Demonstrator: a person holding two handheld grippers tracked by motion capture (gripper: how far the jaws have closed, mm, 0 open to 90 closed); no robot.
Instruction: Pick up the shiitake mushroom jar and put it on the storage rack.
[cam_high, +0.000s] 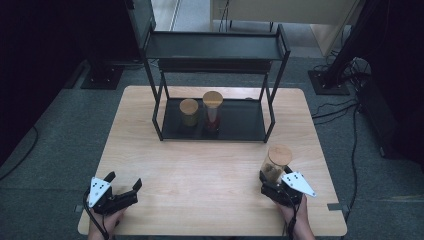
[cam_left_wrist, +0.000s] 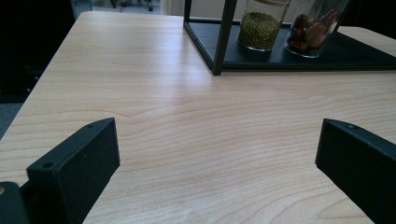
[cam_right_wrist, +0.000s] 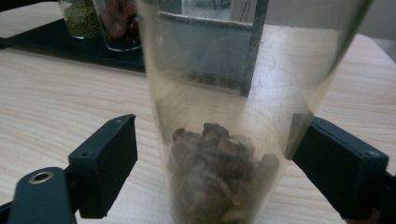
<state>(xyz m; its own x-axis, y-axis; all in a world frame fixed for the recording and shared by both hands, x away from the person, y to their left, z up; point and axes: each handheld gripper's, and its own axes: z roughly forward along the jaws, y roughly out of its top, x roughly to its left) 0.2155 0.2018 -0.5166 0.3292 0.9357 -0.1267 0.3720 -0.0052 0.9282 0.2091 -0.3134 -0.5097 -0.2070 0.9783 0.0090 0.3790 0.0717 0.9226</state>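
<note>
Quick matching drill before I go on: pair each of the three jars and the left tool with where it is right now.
1 short jar
2 tall jar
3 jar of brown pieces
4 left tool

a between the right tool's jaws
b rack's lower shelf, left spot
c open above bare table
d lower shelf, right of its neighbour

1-b, 2-d, 3-a, 4-c

Setting: lab or recording studio, not home.
Evidence, placed relative to worktop (cam_high: 210, 170):
- light wood worktop stands alone on grey carpet floor (cam_high: 60, 130)
- dark stands with flat bases (cam_high: 102, 77) on floor beyond its far left and far right corners (cam_high: 327, 82)
- loose cables (cam_high: 345, 112) trail over floor to its right
- black curtain (cam_high: 35, 50) behind its far left
- black two-tier rack (cam_high: 215, 80) on its far half, holding cork-lidded jars (cam_high: 201, 112), laid out like staged props
</note>
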